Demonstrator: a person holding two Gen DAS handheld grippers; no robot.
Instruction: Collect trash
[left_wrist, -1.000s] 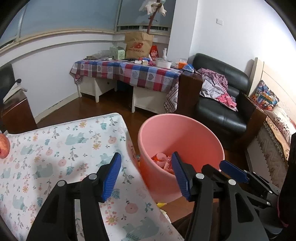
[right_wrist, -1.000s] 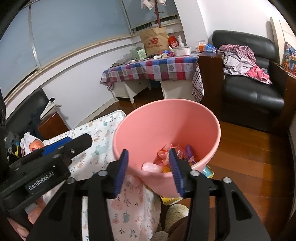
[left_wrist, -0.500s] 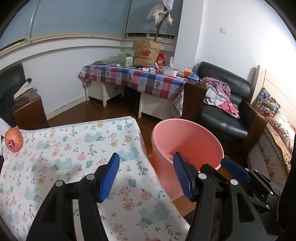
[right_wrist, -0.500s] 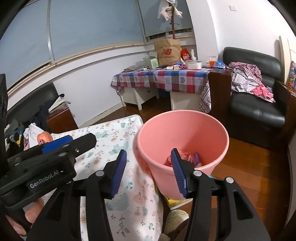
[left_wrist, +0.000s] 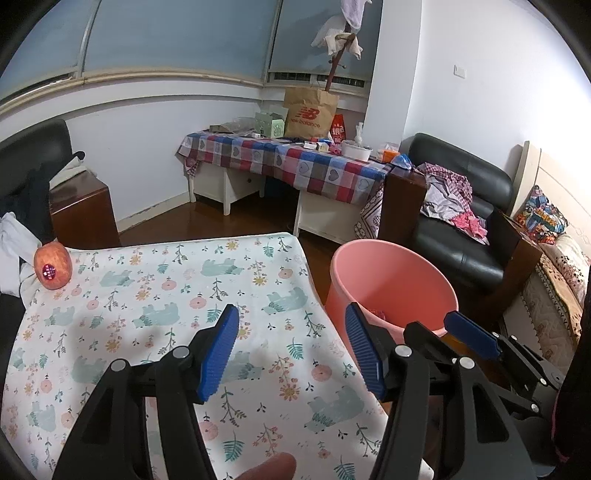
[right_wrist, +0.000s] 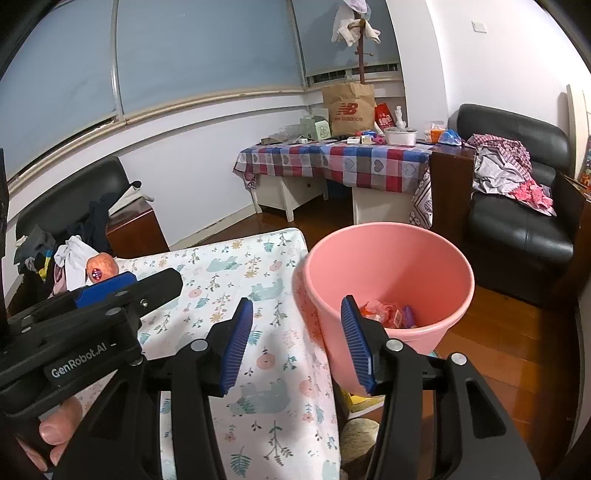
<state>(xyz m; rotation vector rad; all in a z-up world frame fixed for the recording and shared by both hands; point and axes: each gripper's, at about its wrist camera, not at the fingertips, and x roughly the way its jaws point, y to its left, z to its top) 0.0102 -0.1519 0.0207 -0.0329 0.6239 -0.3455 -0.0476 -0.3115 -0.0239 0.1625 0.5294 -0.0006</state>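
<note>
Floral surface (left_wrist: 155, 295) lies bare except for an apple (left_wrist: 53, 266) at ten o'clock; our left gripper (left_wrist: 291, 347) and right gripper (right_wrist: 295, 343) hover with jaws open and empty, bin (right_wrist: 391, 258) at two o'clock holding wrappers.

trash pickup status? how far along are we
Done: wrappers already lie in the pink bin. In hand: nothing; left gripper and right gripper are both open and empty above the floral cloth. Left: no loose trash shows on the cloth, only an apple at its far corner.
</note>
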